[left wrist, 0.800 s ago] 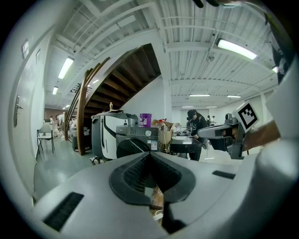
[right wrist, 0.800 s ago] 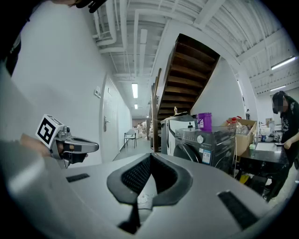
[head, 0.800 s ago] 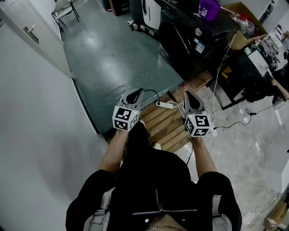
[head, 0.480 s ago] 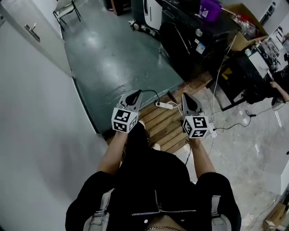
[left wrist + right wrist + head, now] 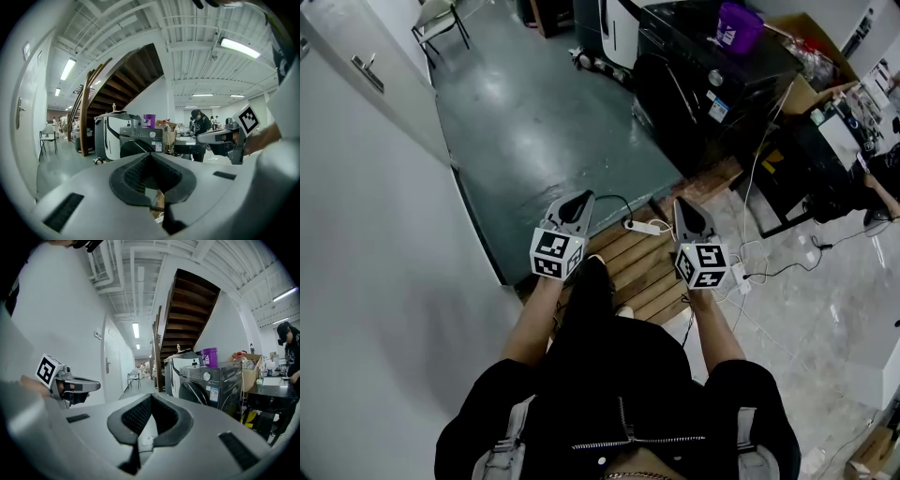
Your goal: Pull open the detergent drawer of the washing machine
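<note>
Both grippers sit slightly lower in head view vs 0.8 s ago, and the scene has slid down-frame, so the person is prob. moving fwd. Left gripper (image 5: 578, 200) and right gripper (image 5: 682, 208) hover over brown wooden slatted boards (image 5: 642, 267), well apart from the dark grey front-loading washing machine (image 5: 698, 89).

Left gripper view: jaws closed, nothing held; machine far ahead.

Right gripper view: jaws together, empty; detergent drawer too small to pick out. Approach only, pull not begun.
</note>
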{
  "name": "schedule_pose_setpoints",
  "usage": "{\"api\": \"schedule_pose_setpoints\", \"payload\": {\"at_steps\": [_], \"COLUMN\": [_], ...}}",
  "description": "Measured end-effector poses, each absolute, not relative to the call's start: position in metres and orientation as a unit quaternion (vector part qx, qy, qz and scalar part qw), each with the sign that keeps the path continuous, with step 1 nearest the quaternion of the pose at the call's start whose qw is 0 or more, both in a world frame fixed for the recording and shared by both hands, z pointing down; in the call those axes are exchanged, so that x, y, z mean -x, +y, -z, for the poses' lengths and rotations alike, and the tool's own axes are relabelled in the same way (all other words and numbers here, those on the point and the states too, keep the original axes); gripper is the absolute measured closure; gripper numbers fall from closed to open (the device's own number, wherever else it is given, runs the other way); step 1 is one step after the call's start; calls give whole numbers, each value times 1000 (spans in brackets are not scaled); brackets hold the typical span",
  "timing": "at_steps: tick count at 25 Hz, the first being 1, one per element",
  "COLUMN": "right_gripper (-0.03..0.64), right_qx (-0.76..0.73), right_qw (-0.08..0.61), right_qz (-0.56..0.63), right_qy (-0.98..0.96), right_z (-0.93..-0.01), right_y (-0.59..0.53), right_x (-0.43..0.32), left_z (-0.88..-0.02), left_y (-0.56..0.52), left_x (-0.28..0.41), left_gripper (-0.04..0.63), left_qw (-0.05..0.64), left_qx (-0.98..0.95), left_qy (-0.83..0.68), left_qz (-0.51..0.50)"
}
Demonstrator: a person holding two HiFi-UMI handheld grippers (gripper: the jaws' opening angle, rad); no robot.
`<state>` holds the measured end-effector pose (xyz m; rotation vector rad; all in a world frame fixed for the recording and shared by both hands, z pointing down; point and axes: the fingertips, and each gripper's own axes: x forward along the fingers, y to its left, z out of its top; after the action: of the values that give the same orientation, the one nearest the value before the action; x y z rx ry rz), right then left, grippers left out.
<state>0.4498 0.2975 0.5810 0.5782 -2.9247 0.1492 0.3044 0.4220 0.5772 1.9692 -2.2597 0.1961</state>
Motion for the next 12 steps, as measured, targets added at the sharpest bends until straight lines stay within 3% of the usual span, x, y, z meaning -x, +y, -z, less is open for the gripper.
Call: {"api": "schedule_pose_setpoints", "payload": {"at_steps": [12], "right_gripper": [611], "right_qx": [-204], "right_qw": [103], "right_qz": [-51], "right_qy": [-972], "right_z": [-586], "right_y": [246], "right_x": [-372], "left_z": [-583], "left_y": [357], "left_x": [-232], "left_gripper": [574], "left_qw": [78], "left_qx": [-677], "left_qy": [-729], "left_qz": [-71]}}
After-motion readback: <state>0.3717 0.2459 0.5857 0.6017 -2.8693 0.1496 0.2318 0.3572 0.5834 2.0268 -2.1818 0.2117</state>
